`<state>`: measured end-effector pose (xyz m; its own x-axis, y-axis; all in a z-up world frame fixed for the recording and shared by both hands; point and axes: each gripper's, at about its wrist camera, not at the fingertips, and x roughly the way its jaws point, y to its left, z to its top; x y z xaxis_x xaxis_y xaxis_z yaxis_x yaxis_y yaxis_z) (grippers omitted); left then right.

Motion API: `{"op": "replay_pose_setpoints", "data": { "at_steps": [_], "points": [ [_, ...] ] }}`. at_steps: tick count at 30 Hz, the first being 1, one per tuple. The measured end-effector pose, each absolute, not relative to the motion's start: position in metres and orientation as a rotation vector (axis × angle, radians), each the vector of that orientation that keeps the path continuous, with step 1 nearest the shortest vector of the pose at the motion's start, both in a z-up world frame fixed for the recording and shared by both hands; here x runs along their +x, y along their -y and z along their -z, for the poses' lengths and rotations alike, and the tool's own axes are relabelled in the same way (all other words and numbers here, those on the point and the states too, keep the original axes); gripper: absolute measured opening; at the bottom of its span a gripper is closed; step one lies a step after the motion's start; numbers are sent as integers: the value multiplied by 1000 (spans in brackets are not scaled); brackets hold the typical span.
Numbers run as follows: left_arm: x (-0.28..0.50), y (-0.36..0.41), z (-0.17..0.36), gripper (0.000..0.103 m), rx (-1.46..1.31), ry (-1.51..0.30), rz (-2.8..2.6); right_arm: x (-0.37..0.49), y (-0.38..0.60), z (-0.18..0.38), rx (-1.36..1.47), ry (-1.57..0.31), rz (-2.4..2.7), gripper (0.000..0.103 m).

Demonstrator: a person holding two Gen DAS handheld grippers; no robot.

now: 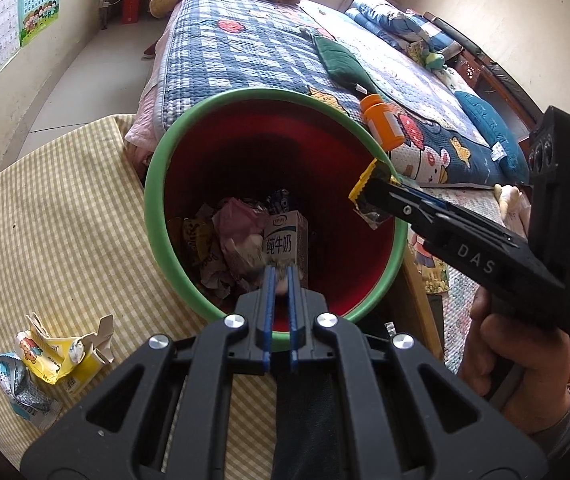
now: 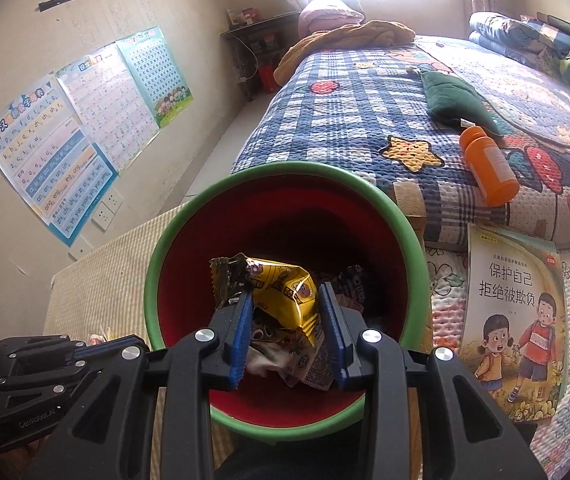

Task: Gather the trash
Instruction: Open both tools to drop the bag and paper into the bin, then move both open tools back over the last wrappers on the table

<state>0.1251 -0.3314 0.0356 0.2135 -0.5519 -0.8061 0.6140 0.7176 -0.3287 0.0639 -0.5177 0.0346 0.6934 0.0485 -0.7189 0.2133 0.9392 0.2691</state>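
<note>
My left gripper (image 1: 281,270) pinched on a milk carton (image 1: 285,242) over the bin (image 1: 157,184), my right gripper (image 2: 285,308) clamping a yellow wrapper (image 2: 285,292) above it, perhaps loosely.

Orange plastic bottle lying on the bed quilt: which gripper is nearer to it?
Right. The right gripper, shut on a yellow snack wrapper, sits at the bin rim just below the orange plastic bottle. The left gripper is at the near rim, across the bin's mouth.

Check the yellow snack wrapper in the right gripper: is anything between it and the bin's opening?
Nothing visible. The right gripper holds the yellow snack wrapper right over the open mouth of the bin.
</note>
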Motion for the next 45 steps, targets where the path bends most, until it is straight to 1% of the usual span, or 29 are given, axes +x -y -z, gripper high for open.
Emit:
{"op": "replay_pose_setpoints", "data": {
  "at_steps": [2,3,4,5,6,7,8,10,11,12,13,14,15,19,36,45],
  "points": [
    [126,331,-35,6,63,-1087,803,65,520,-33,352,-806,97,34],
    [127,330,-34,8,61,-1089,799,65,520,-33,356,-805,101,41],
    [127,328,-34,18,57,-1089,794,65,521,-33,359,-804,104,55],
    [127,326,-33,24,54,-1087,785,64,522,-33,363,-802,104,60],
    [127,323,-32,37,50,-1084,776,64,522,-33,362,-800,107,62],
    [127,319,-32,47,46,-1081,767,64,522,-32,360,-801,110,65],
    [127,315,-32,51,44,-1078,754,64,522,-31,361,-803,110,67],
    [128,307,-31,68,42,-1070,727,63,521,-30,365,-804,112,73],
    [128,302,-30,73,39,-1068,713,63,520,-30,365,-803,114,75],
    [128,297,-30,81,36,-1064,698,63,519,-30,365,-803,113,79],
    [128,291,-30,85,30,-1061,685,64,517,-29,364,-805,113,82],
    [128,285,-30,87,24,-1059,675,65,514,-29,363,-805,112,84],
    [128,279,-30,92,18,-1057,663,65,511,-30,361,-805,108,85],
    [129,251,-28,97,-5,-1059,609,70,494,-31,342,-811,83,88],
    [113,116,-22,97,-151,-1057,384,86,384,-32,224,-849,-95,89],
    [97,69,-12,97,-204,-1074,305,91,327,-21,155,-894,-182,89]
  ]
}}
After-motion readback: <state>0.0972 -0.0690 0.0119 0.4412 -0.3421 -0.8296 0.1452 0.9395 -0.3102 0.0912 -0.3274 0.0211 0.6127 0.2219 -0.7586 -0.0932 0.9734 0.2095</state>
